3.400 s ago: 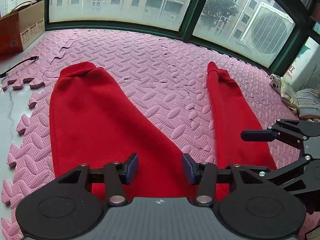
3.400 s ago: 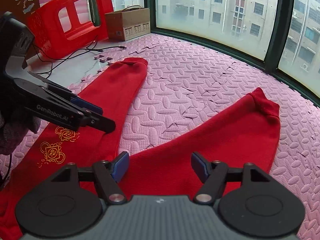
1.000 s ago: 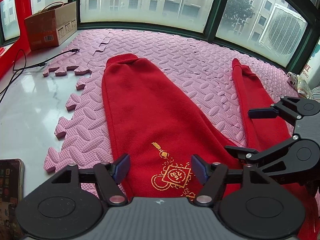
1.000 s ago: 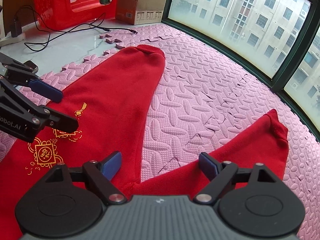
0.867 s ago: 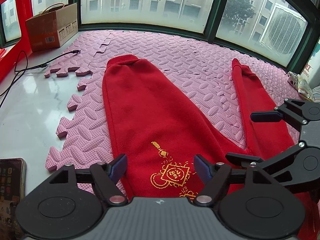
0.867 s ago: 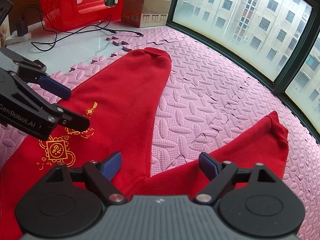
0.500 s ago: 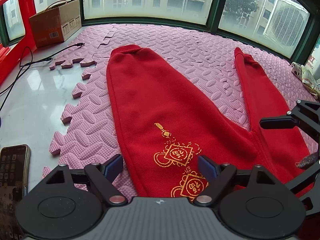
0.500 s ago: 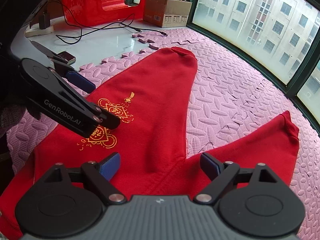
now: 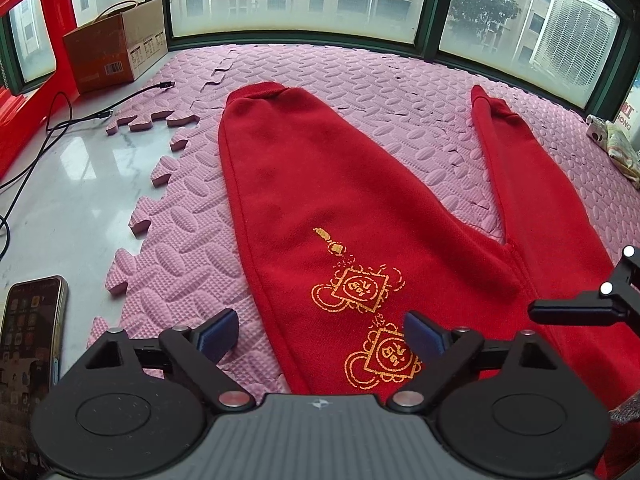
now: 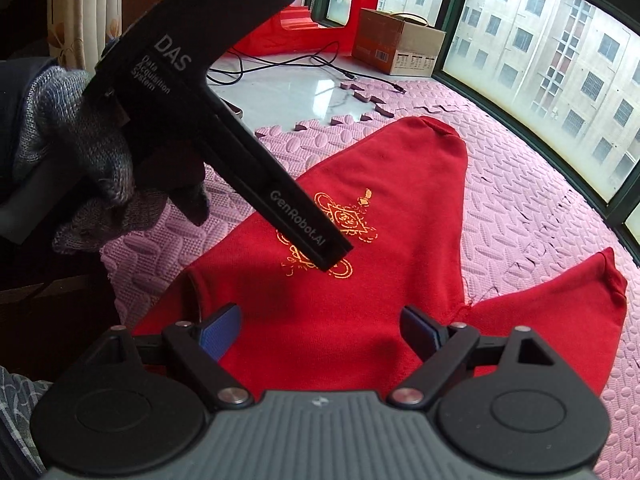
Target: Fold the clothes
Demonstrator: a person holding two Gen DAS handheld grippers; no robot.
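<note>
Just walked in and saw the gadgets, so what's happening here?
A person holds a gripper in each hand over red trousers spread flat on a pink foam mat, legs splayed apart. The left gripper and right gripper are both open near the waist end, gripping nothing. No fold yet.

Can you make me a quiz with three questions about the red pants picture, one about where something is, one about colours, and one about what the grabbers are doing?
1. Where is the phone?
A. On the white floor, left of the red pants
B. On the pants
C. In the cardboard box

2. What colour are the patterns printed on the pants?
A. Blue
B. Gold
C. White

3. What is the left gripper doing?
A. Pinching a leg
B. Shut, empty
C. Open, holding nothing

Answers: 1 A, it lies beside the pink foam mat. 2 B, they shine gold on red. 3 C, its jaws stand wide apart; the right gripper is open too.
</note>
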